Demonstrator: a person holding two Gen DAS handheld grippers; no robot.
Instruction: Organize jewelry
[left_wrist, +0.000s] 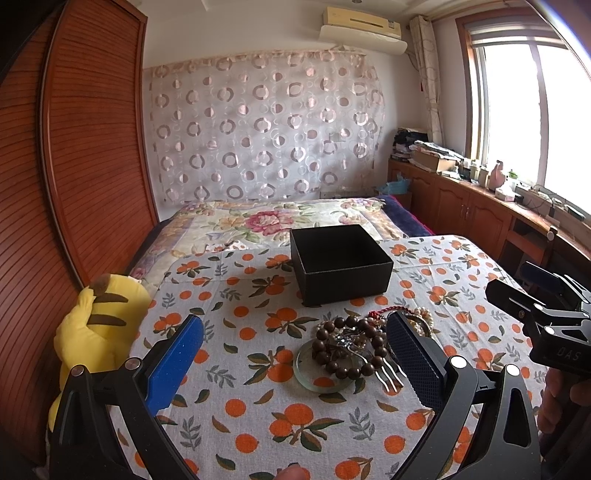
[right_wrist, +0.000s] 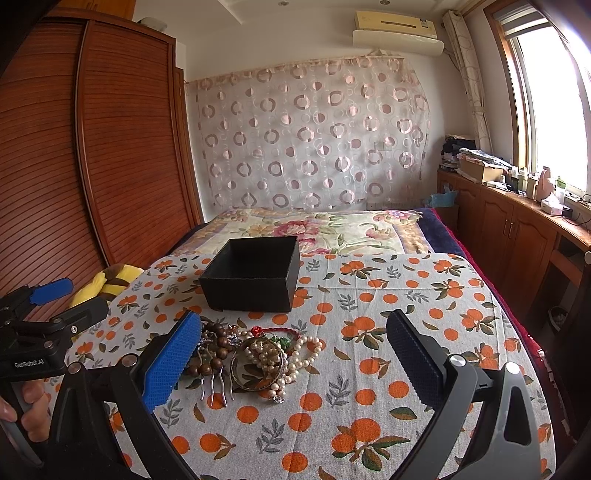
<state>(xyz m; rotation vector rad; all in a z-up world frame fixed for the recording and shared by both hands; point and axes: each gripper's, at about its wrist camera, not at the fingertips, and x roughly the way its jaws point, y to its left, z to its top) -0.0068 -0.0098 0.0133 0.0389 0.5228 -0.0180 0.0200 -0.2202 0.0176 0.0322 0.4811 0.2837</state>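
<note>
Left wrist view: left gripper wide open, empty, framing a jewelry heap on the orange-print cloth, just before an open black box: brown beads over a glass bangle, metal comb.

Right wrist view: right gripper equally wide, holding nothing. Pearls and red cord clearer here (bangle not discernible).

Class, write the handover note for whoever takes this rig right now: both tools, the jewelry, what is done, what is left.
Left tool: open, empty, over the jewelry pile.
Right tool: open, empty, just right of the pile.
Pile: brown bead bracelet, pearl strand, hair comb, glass bangle, tangled on the tablecloth.
Black box: behind the pile; no jewelry visible inside.
Done: nothing.
Left: everything.
</note>
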